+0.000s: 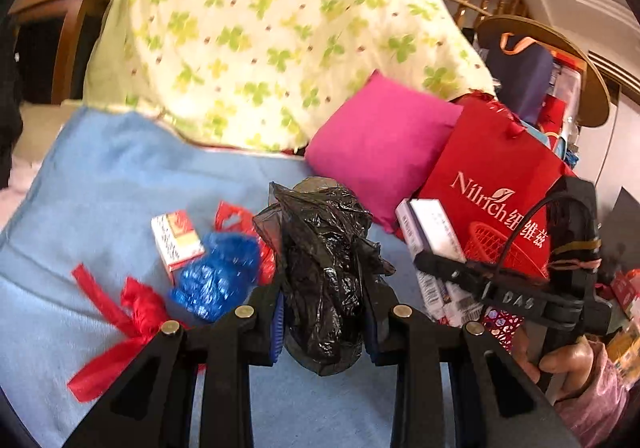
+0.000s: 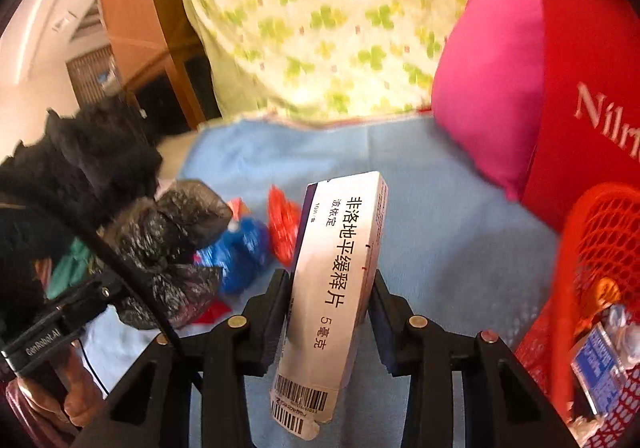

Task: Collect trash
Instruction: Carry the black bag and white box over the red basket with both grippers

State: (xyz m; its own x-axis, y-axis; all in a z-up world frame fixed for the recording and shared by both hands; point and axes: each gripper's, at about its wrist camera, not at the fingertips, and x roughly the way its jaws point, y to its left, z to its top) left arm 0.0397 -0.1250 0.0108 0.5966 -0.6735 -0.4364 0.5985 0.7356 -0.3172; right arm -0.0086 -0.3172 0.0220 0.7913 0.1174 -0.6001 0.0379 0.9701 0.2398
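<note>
My left gripper (image 1: pixel 325 322) is shut on a crumpled black plastic bag (image 1: pixel 324 260) and holds it above the blue blanket (image 1: pixel 100 183). My right gripper (image 2: pixel 330 312) is shut on a white medicine box (image 2: pixel 336 288) with black print and a barcode; the box also shows in the left wrist view (image 1: pixel 434 240). On the blanket lie a small red and white box (image 1: pixel 177 240), a blue crinkled wrapper (image 1: pixel 218 276), a red plastic bag (image 1: pixel 234 217) and a red ribbon (image 1: pixel 120 324). A red mesh basket (image 2: pixel 596 260) with trash in it stands at the right.
A pink cushion (image 1: pixel 380 145) and a red paper bag (image 1: pixel 500 191) stand behind the trash. A green-patterned quilt (image 1: pixel 272 27) is heaped at the back. A wooden bed frame (image 2: pixel 132 7) is at the left in the right wrist view.
</note>
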